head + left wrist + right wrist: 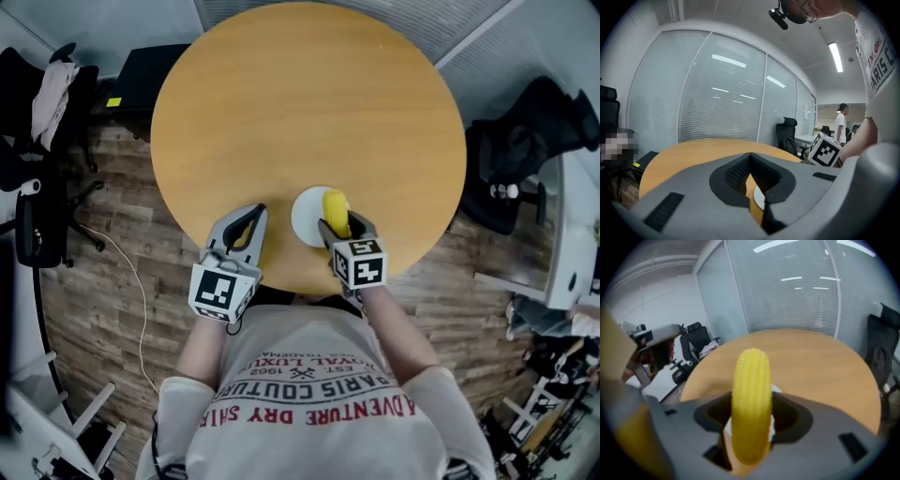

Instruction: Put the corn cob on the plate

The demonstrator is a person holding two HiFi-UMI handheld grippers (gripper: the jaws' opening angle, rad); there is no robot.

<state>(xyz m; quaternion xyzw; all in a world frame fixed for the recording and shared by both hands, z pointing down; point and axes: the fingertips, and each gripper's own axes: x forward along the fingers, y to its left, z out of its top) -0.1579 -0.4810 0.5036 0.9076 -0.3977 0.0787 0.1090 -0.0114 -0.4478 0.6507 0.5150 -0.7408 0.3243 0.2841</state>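
Clamping corn cob [336, 210], right gripper [340, 225] over plate [305, 217], at table [300, 103] front edge

An office, by every sign — glass partitions [722, 89] with blinds, black swivel chairs [788, 133], ceiling strip lights [836, 56], a round wooden meeting table [309, 112] on plank flooring [103, 281]
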